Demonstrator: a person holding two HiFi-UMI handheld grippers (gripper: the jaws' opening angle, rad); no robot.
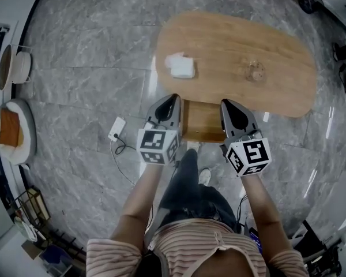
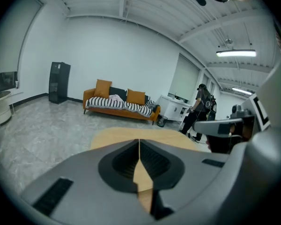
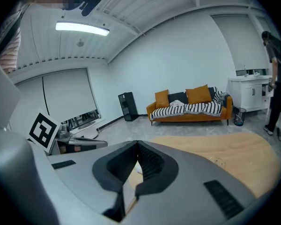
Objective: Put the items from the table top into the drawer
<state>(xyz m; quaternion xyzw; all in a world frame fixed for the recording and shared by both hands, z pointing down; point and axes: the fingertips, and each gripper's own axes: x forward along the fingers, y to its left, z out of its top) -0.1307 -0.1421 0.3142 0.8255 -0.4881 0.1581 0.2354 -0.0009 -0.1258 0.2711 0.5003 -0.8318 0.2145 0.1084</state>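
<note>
only the gripper views show the sofa point(image 2: 122, 106); left gripper point(image 2: 139, 142) and right gripper point(image 3: 137, 145) are clenched empty.

Smooth matt wooden table top point(image 1: 277, 91), glossy grey stone floor point(image 1: 86, 68), striped cloth shirt point(image 1: 190, 244)

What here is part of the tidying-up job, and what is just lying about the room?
Part of the job:
- wooden table
- white object on it
- small clear object on it
- drawer
- left gripper and right gripper, both shut and empty

Just lying about:
- white plug on the floor
- orange-cushioned seat
- sofa
</note>
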